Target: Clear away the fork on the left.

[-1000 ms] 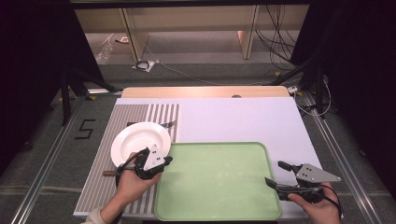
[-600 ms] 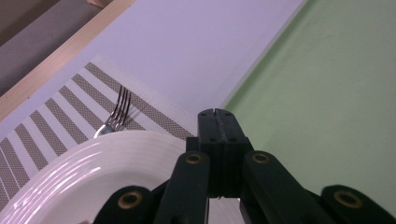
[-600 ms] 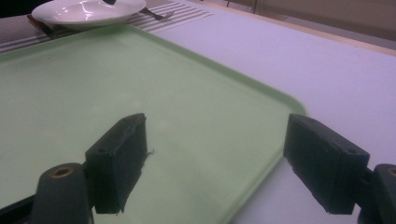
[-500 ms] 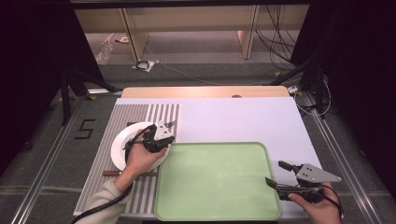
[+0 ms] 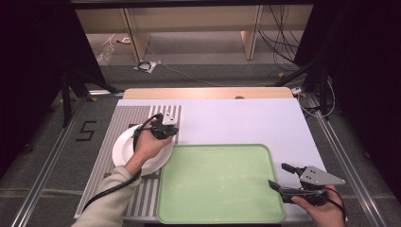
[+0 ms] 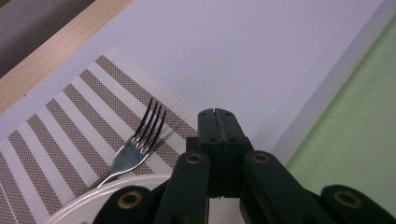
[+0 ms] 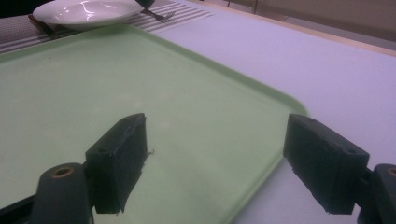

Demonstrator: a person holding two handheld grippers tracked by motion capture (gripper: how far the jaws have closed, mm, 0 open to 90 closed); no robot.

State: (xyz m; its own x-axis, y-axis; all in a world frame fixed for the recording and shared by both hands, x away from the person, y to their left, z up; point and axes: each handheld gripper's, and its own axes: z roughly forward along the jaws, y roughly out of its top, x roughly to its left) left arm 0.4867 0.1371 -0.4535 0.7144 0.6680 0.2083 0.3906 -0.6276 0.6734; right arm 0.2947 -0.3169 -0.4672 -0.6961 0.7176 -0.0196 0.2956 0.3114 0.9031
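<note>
Left gripper (image 5: pixel 165 128) has moved away from the person since a second ago, from the near edge of the plate (image 5: pixel 124 147) to above its far rim; the hand (image 5: pixel 147 145) now covers the middle of the plate, which has not moved; right gripper (image 5: pixel 287 182) is in the same spot as before, near the right front corner of the green tray (image 5: pixel 217 184).

Left gripper jaws are pressed together with nothing between them, tips meeting over the striped mat (image 6: pixel 70 116) in the left gripper view; right gripper jaws stand wide apart and hold nothing, with tray and white table cover (image 7: pixel 327 70) seen between them in the right gripper view.

Fork (image 6: pixel 135 142) lies on the striped mat just beyond the plate, tines pointing away from it, just left of the closed jaws in the left gripper view; the tips look close to it but not touching; cannot tell their height above the mat.

Hidden or unclear: fork handle runs out of sight behind the plate rim (image 6: pixel 112 189) in the left gripper view; in the high view the fork is covered by the left gripper and hand; a dark thin thing (image 5: pixel 108 175) pokes out at the near left of the plate, too small to make out; in the right gripper view the plate (image 7: pixel 88 11) and fork tines (image 7: pixel 161 16) sit small at the top edge, plate cut off at the left.
</note>
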